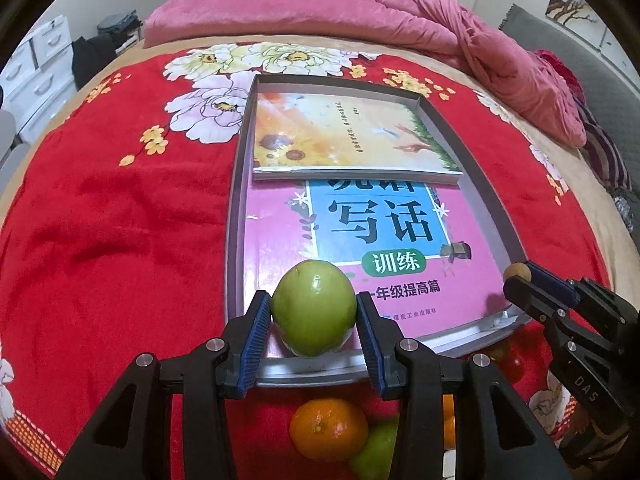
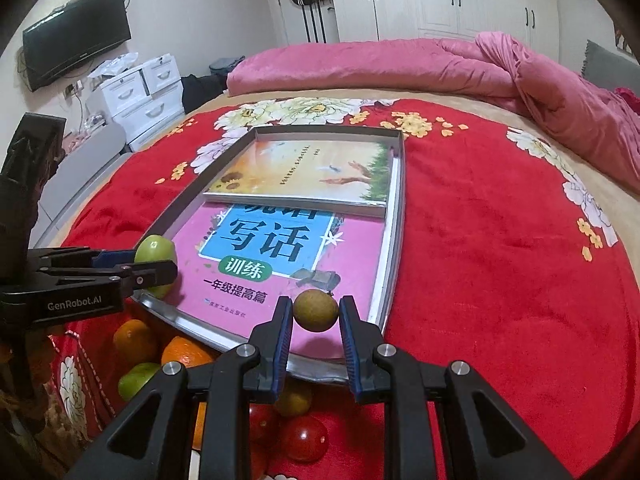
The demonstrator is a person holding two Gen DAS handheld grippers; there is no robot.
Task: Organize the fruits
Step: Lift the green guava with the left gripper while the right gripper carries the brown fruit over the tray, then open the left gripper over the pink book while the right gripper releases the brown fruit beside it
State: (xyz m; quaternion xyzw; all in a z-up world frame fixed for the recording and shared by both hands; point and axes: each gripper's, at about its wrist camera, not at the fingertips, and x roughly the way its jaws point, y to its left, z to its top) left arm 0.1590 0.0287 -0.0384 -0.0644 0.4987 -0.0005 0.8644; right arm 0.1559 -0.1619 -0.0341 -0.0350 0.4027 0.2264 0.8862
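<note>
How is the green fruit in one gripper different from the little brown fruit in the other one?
The green fruit is shiny and bright green; the brown fruit is dull and yellowish brown. The green fruit looks bigger and spreads its jaws wider; the brown fruit sits in narrower jaws. The left gripper holds the green fruit, the right gripper the brown one. Both are round, pinched between blue pads, and hang over the tray of books.

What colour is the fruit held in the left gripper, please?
Green, clearest in the left wrist view.
</note>
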